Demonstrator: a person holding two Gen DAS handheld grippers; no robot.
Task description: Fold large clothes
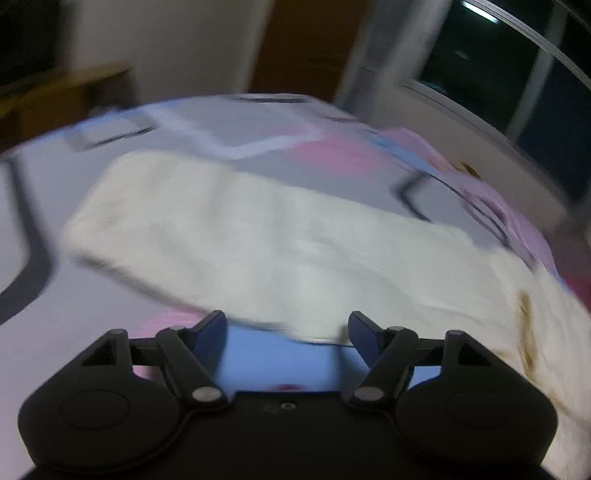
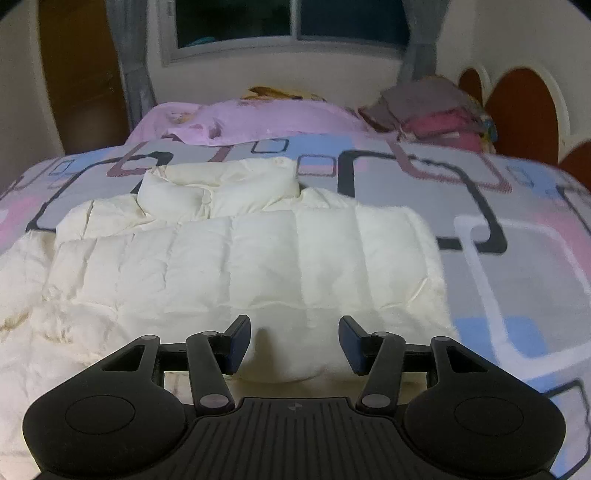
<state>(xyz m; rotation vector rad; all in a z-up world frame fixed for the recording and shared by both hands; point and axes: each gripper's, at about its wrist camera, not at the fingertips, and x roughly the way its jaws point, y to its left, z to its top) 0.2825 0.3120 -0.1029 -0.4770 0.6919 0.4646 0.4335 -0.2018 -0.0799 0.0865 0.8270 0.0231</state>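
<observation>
Your left gripper [image 1: 287, 328]: jaws apart, empty. Right gripper [image 2: 294, 341]: apart, straddling white jacket [image 2: 240, 258] hem at frame btm, unclamped. Risk: puffy fabric slips, fold springs back.

A patterned bedspread [image 2: 517, 229] is covering the bed; a pink pillow [image 2: 258, 118] is lying at upper centre, folded clothes [image 2: 439, 114] are sitting upper right, under a dark window [image 2: 291, 22].
</observation>
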